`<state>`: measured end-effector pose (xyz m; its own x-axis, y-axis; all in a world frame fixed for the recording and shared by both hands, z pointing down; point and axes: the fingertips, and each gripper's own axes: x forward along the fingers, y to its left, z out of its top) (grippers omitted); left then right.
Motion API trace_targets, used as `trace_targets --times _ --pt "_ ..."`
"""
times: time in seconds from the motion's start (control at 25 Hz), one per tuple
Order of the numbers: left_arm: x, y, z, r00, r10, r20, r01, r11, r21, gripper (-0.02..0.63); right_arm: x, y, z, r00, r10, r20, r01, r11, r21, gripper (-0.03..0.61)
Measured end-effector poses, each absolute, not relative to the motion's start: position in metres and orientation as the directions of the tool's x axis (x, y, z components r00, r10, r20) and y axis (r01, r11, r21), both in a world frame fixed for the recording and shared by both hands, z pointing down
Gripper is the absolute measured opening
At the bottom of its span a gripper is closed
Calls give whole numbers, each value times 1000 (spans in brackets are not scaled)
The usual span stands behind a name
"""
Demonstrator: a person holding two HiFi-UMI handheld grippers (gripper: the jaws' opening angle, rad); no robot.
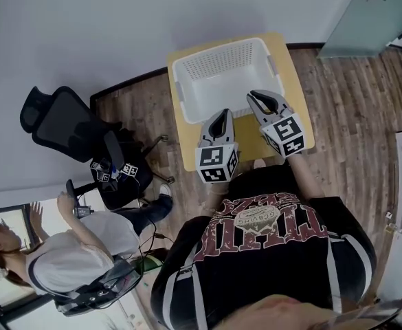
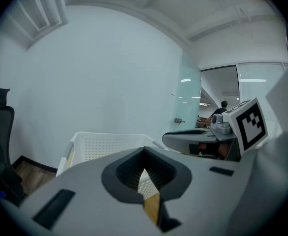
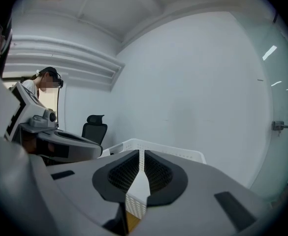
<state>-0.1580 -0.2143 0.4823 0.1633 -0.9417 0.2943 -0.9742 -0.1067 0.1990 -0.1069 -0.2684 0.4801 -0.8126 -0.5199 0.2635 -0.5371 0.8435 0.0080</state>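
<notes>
A white perforated basket stands empty on a small wooden table. I hold both grippers side by side over the table's near edge, pointing at the basket. My left gripper hovers by the basket's near rim, jaws closed on nothing. My right gripper reaches slightly farther, over the basket's near right corner, also shut and empty. In the left gripper view the shut left gripper faces the basket. In the right gripper view the right gripper faces the basket.
A black office chair stands left of the table on the wood floor. Another person sits at the lower left. A white wall runs behind the table, with a glass door at the far right.
</notes>
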Motion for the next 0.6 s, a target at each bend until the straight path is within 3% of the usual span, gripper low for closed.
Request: trace_targets --times 0.6 --pt "-159 -220 480 168 -944 285 -973 -113 200 32 -105 -271 473 -805 -551 222 -567 824 -12 17"
